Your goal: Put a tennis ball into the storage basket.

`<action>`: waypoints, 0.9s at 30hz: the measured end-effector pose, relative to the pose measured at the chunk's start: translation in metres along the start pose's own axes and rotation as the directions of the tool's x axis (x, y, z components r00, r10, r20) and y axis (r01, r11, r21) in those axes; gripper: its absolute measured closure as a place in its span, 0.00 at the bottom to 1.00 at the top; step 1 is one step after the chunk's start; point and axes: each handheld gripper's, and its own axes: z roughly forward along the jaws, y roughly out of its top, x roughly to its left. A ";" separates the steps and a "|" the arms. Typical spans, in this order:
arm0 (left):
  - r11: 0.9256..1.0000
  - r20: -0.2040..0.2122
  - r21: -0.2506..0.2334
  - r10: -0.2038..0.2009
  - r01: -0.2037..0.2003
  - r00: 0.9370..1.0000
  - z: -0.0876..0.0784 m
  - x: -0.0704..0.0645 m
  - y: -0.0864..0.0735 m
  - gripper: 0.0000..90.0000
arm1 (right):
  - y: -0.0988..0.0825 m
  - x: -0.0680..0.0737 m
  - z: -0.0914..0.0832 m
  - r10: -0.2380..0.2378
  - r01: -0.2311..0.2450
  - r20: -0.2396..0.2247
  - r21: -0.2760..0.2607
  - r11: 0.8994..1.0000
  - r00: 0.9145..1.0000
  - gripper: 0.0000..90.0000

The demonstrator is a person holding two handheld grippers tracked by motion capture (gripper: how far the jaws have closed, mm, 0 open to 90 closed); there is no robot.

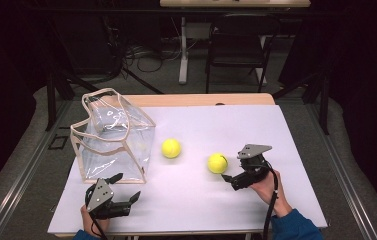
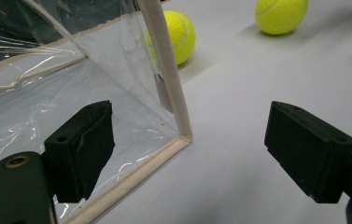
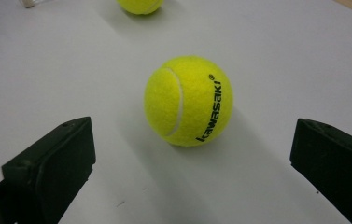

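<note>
The far yellow felt tennis ball (image 3: 139, 5) is cut off by the top edge in the right gripper view. There black "kawasaki" lettering is read on the near yellow tennis ball (image 3: 188, 100), lying just ahead of the right gripper (image 3: 190, 161), whose jaws are spread. The left gripper (image 2: 187, 154), likewise spread, is held at the corner of the clear plastic bag with beige trim (image 2: 164, 74). Bare white tabletop (image 1: 256, 125) is left behind the balls.

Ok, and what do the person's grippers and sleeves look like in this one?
Both are black two-jaw tools. The left gripper and the right gripper each carry a grey three-cornered plate on top, and a black cable trails back from each. In the gripper views the jaws end in blocky black pads, matte and rectangular. The right sleeve is blue; a bit of blue shows at the left wrist too.
</note>
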 end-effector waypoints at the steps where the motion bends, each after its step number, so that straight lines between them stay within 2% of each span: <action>1: 1.000 0.001 0.000 -0.005 0.005 1.000 0.000 0.000 0.000 0.18 | 0.001 -0.001 0.001 -0.002 0.002 0.002 0.005 1.000 1.000 0.00; 5: 1.000 0.006 0.002 0.009 -0.009 1.000 0.001 -0.001 0.000 0.18 | 0.002 -0.004 0.003 -0.002 0.002 0.002 0.017 1.000 1.000 0.00; 8: 1.000 0.006 -0.001 -0.005 0.005 1.000 0.000 0.000 0.000 0.18 | 0.004 -0.006 0.007 0.001 -0.001 -0.003 0.030 1.000 1.000 0.00; 12: 1.000 0.003 0.004 0.006 -0.006 1.000 0.001 0.000 0.000 0.18 | 0.008 -0.007 0.010 0.002 -0.001 -0.008 0.034 0.999 1.000 0.00; 20: 1.000 0.006 0.004 0.004 -0.004 1.000 0.001 -0.001 0.000 0.18 | 0.015 -0.009 0.020 -0.009 0.010 -0.016 0.066 0.998 1.000 0.00; 27: 1.000 0.008 0.000 0.002 -0.002 1.000 0.001 0.000 0.000 0.18 | 0.017 -0.011 0.030 -0.005 0.009 -0.041 0.095 0.995 0.999 0.00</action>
